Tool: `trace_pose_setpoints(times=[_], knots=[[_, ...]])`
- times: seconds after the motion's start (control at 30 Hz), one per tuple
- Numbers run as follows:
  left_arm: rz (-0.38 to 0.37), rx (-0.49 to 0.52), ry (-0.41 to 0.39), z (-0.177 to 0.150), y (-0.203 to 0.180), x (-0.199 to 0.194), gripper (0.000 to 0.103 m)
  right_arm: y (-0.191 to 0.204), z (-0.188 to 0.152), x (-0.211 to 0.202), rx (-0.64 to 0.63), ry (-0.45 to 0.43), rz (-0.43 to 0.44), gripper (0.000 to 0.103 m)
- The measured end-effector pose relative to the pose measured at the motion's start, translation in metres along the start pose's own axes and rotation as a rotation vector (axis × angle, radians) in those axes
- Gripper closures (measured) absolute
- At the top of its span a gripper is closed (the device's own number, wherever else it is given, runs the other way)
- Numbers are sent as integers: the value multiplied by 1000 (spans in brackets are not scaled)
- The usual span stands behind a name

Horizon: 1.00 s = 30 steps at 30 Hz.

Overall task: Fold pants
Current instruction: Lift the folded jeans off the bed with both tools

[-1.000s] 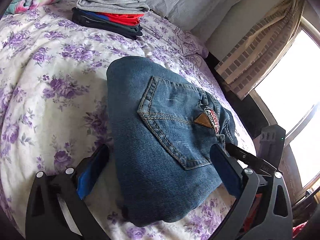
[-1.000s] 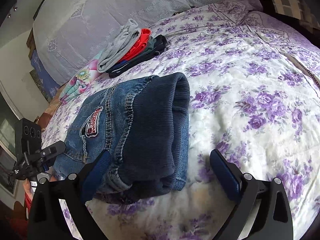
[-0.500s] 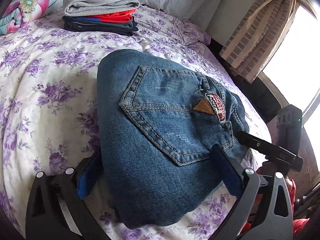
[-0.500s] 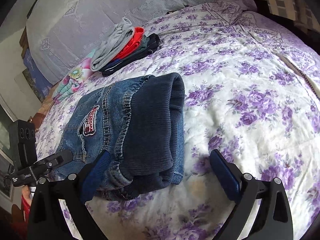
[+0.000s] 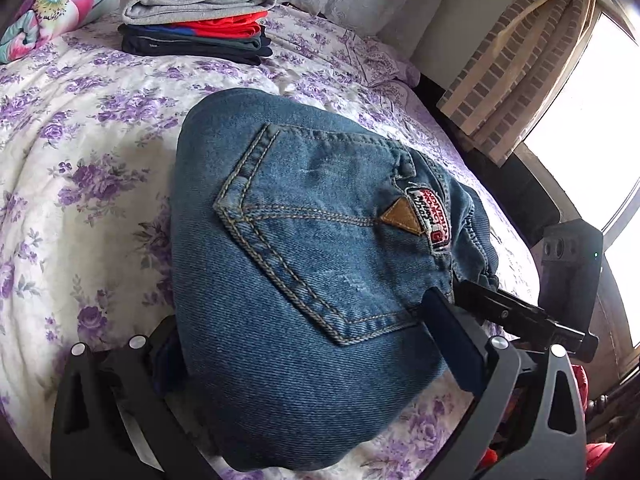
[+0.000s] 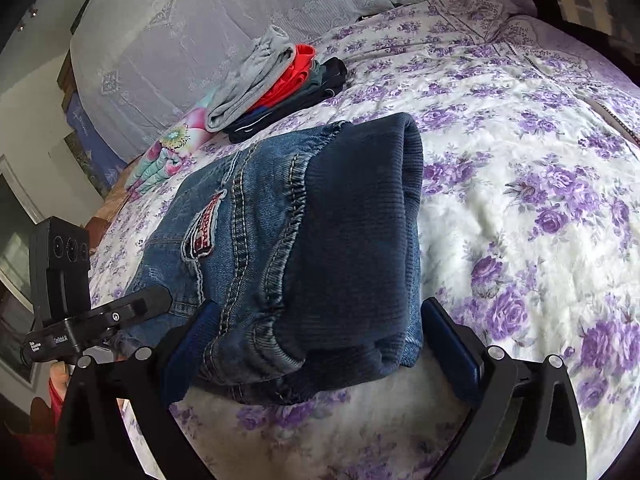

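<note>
The folded blue jeans (image 5: pixel 304 264) lie in a compact bundle on the flowered bedspread (image 5: pixel 80 160), back pocket and red patch facing up. In the right wrist view the jeans (image 6: pixel 320 240) show their dark ribbed waistband. My left gripper (image 5: pixel 308 344) is open, its fingers straddling the near end of the bundle. My right gripper (image 6: pixel 316 344) is open, its fingers on either side of the waistband end. Each gripper shows in the other's view, at the jeans' edge.
A stack of folded clothes (image 5: pixel 196 16), grey on top, sits at the head of the bed, next to a flowered pillow (image 5: pixel 48 20). A curtain and bright window (image 5: pixel 560 80) lie beyond the bed's right edge. Bare bedspread (image 6: pixel 540 160) extends to the right.
Both grippers have moved in closer to the jeans, which now sit between the fingers of each. The jeans themselves have not changed shape.
</note>
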<state>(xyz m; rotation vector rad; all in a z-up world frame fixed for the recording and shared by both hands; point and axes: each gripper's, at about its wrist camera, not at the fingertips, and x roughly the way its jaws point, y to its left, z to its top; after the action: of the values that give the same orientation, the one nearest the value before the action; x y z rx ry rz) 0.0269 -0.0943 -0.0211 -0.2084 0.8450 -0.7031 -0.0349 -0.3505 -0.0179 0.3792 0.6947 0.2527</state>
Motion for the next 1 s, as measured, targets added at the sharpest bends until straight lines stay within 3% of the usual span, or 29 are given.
trace_pose_setpoints(times=[0.1,0.5,0.6,0.67,0.73,0.77,0.8,0.87,1.0], knots=[[-3,3,0,-1,-1,1,4,-1,0,-1,-13,3,-1,3],[-46,-11,5,4,4,0,5,-14,21,21,18,93,130,3],[-29,20,-19,4,-3,-4,15,-12,17,17,12,65,139,3],[2,58,-40,3,-10,-8,22,-9,13,9,5,18,112,22],[34,81,-60,2,-15,-12,29,-3,7,-1,-25,-37,89,31],[57,84,-71,2,-16,-15,39,3,4,-6,-53,-67,64,34],[75,87,-82,2,-18,-19,48,11,1,-11,-87,-94,36,36],[78,99,-103,1,-20,-29,55,31,-7,-25,-176,-155,-31,39],[102,160,-165,-8,-34,-57,59,63,-21,-51,-314,-244,-98,40]])
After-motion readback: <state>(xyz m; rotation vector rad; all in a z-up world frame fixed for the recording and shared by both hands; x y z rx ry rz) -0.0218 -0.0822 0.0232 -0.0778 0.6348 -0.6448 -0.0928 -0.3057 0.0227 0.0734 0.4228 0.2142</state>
